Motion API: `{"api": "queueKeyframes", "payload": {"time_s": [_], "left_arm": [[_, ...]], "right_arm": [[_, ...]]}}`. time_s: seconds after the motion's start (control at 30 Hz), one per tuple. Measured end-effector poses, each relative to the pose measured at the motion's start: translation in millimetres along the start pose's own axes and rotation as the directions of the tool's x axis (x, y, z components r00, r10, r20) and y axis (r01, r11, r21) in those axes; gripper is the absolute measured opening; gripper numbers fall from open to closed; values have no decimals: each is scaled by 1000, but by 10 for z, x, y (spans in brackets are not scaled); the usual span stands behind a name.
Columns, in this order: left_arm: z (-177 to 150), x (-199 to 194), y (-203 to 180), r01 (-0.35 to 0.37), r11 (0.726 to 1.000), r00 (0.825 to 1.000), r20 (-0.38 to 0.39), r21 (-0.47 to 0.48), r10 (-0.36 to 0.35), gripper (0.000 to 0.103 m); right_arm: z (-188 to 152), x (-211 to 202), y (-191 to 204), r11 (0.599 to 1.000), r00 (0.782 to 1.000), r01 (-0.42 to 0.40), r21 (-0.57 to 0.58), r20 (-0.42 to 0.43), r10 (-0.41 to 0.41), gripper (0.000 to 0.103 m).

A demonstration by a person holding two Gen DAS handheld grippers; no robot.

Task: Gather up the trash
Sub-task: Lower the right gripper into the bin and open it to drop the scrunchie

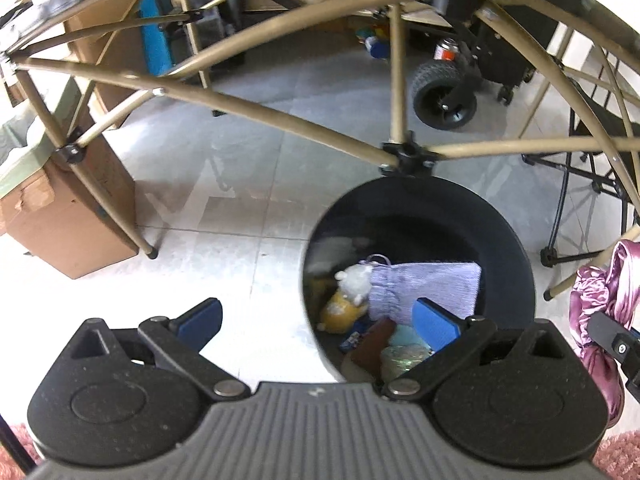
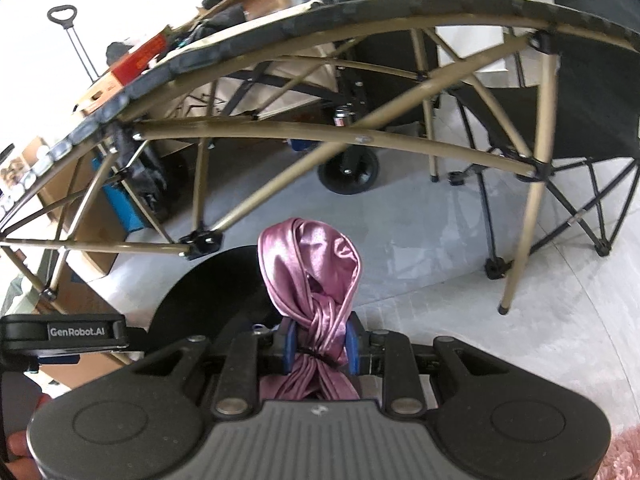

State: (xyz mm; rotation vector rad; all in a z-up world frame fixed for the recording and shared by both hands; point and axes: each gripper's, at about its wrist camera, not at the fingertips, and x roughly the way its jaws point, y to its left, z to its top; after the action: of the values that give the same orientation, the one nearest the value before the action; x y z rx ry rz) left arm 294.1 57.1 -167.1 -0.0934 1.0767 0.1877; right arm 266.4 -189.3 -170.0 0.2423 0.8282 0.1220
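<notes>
Right wrist view: the right hand-held gripper is pinched narrow on the gathered neck of a pink cloth, so the bundle stays bunched just ahead of its fingers, near the black bin. The left hand-held gripper stands wide and empty above the bin's near rim, probably keeping clear for the drop.

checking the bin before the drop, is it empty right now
No, the black bin already holds a lavender pouch and a small plush toy.

Black grippers, blue-padded; ribbed, seemingly grey housings; "GenRobot.AI" label.
</notes>
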Motion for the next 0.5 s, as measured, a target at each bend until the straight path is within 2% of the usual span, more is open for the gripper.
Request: {"api": "queueKeyframes", "payload": {"time_s": [0.5], "left_arm": [[-48,-53,741,-13,993,1000,5,-113,14,103]], "right_arm": [[65,306,767,992,999,-37,-123,-43,32,24]]}}
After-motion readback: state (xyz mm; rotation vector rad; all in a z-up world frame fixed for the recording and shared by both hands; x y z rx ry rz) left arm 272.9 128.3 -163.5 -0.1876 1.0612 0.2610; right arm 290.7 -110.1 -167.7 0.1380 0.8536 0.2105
